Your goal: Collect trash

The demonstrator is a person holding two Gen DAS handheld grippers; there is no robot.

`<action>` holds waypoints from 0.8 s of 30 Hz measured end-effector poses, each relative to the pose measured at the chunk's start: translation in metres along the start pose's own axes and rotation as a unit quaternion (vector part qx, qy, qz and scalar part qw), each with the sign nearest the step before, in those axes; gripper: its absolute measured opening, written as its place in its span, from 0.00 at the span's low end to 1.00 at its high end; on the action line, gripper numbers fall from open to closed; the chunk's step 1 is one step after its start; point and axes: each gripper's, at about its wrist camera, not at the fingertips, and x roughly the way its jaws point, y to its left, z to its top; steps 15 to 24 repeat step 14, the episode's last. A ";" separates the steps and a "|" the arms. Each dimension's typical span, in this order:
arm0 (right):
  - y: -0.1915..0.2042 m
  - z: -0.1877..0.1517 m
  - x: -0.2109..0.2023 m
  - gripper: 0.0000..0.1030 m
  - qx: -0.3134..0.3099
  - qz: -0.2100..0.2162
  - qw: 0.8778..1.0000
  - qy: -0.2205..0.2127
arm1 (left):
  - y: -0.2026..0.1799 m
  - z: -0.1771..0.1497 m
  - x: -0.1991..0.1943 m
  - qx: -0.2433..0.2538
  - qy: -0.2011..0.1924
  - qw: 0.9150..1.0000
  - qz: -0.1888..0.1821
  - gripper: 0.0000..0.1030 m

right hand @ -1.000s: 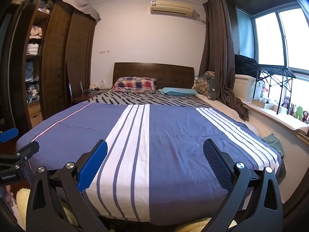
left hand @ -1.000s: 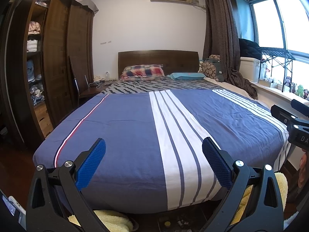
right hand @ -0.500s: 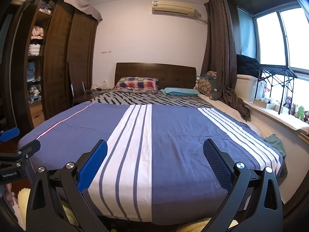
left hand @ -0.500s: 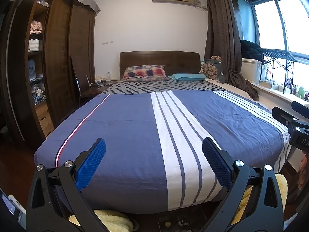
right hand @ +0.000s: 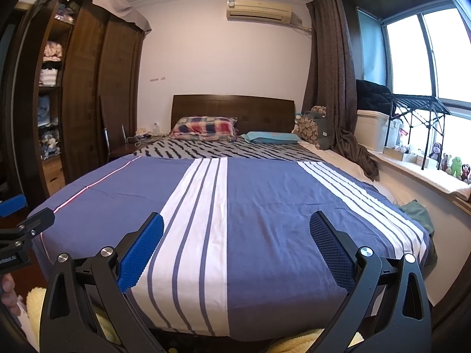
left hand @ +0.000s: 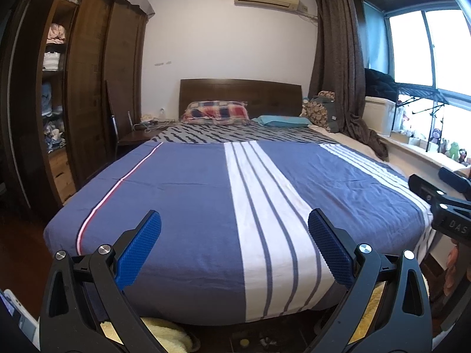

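Seemingly nothing collected: left claw [left hand: 234, 245] and right claw [right hand: 235, 248] both released, empty, bed [left hand: 191, 194] ahead; no trash identifiable, all remains.

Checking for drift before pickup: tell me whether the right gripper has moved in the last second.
No. The right gripper shows no real shift: the headboard and air conditioner stay where they were in its view.

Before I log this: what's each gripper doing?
Left gripper: open, holding nothing.
Right gripper: open, holding nothing.
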 end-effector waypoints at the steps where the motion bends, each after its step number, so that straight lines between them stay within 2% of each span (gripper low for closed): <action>1: 0.000 0.000 0.001 0.97 0.000 0.000 1.000 0.002 | -0.001 -0.001 0.001 0.002 0.001 1.000 0.002 0.92; 10: 0.001 -0.003 0.003 0.97 -0.002 -0.001 1.000 0.005 | 0.001 -0.002 0.010 0.003 0.020 0.999 0.025 0.92; 14: 0.000 -0.003 0.004 0.97 0.002 0.002 1.000 0.006 | 0.001 -0.002 0.013 -0.003 0.029 0.999 0.013 0.92; 24: 0.000 -0.003 0.004 0.97 0.002 0.002 1.000 0.006 | 0.001 -0.002 0.013 -0.003 0.029 0.999 0.013 0.92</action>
